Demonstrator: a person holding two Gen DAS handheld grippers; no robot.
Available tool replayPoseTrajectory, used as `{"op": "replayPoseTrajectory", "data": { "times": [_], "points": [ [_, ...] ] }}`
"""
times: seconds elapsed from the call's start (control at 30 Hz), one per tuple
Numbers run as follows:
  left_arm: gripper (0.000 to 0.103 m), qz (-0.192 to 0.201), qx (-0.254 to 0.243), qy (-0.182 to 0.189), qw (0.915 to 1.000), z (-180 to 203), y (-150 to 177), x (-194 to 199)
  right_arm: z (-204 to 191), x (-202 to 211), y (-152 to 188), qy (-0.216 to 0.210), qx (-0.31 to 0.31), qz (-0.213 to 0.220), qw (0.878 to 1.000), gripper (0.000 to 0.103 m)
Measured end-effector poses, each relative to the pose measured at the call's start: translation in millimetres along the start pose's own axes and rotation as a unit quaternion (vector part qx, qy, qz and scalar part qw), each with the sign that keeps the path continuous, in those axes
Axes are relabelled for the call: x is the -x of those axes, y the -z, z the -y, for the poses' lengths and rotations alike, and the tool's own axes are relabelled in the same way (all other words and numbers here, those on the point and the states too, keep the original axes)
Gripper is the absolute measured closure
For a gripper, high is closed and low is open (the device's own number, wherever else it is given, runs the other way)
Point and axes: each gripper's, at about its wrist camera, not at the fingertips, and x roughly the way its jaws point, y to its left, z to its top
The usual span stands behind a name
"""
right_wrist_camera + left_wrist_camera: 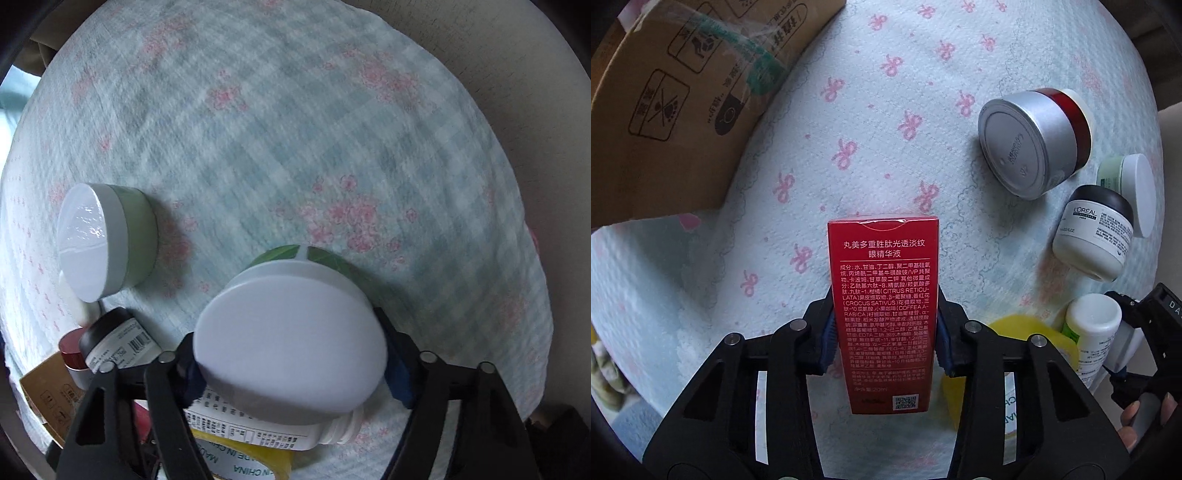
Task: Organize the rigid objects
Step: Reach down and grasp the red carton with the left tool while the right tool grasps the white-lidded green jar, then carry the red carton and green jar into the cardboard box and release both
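My left gripper [884,295] points down at the cloth and is shut on a red carton [882,258] with white print, its blue pads pressed on the two long sides. In the right wrist view my right gripper [288,332] is shut on a white-capped green bottle [291,343], a pad against each side of the cap. The left wrist view shows that bottle [1093,321] at the far right. On the cloth lie a silver and red jar [1030,144], a white jar with a black lid [1093,236] and a green jar with a white lid [107,240].
A brown cardboard box [683,103] stands at the upper left on the pale blue patterned cloth [886,110]. A yellow item [1015,332] and a labelled white bottle [258,432] lie under the right gripper. A hand [1145,417] shows at the lower right edge.
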Motion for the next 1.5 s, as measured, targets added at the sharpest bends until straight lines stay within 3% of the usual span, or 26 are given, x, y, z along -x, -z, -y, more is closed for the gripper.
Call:
{"op": "replayPoseTrajectory", "data": {
  "times": [0.2, 0.43, 0.7, 0.77, 0.93, 1.07, 1.27, 1.5],
  "points": [
    [0.065, 0.011, -0.022, 0.006, 0.9997, 3, 4, 1, -13, 5, 2, 0.007, 0.007, 0.006, 1.000, 0.036],
    [0.065, 0.036, -0.057, 0.021, 0.9975, 0, 6, 37, -17, 17, 6, 0.007, 0.028, 0.027, 0.999, 0.036],
    [0.065, 0.082, -0.117, 0.059, 0.9880, 11, 7, 110, -22, 88, 17, 0.003, 0.049, 0.075, 0.996, 0.036],
    [0.065, 0.093, -0.133, 0.070, 0.9842, 6, 2, 145, -28, 116, 26, 0.002, 0.060, 0.090, 0.994, 0.036],
    [0.065, 0.132, -0.190, 0.085, 0.9690, 8, -3, 207, -51, 188, 63, 0.008, 0.108, 0.133, 0.985, 0.036],
    [0.065, 0.148, -0.219, 0.108, 0.9583, -13, -14, 260, -74, 236, 100, 0.003, 0.147, 0.163, 0.976, 0.036],
    [0.065, 0.176, -0.277, 0.132, 0.9355, -68, -34, 334, -134, 294, 167, -0.009, 0.185, 0.195, 0.963, 0.036],
    [0.065, 0.190, -0.299, 0.135, 0.9252, -154, -73, 377, -227, 308, 241, -0.035, 0.221, 0.198, 0.954, 0.036]
  ]
}}
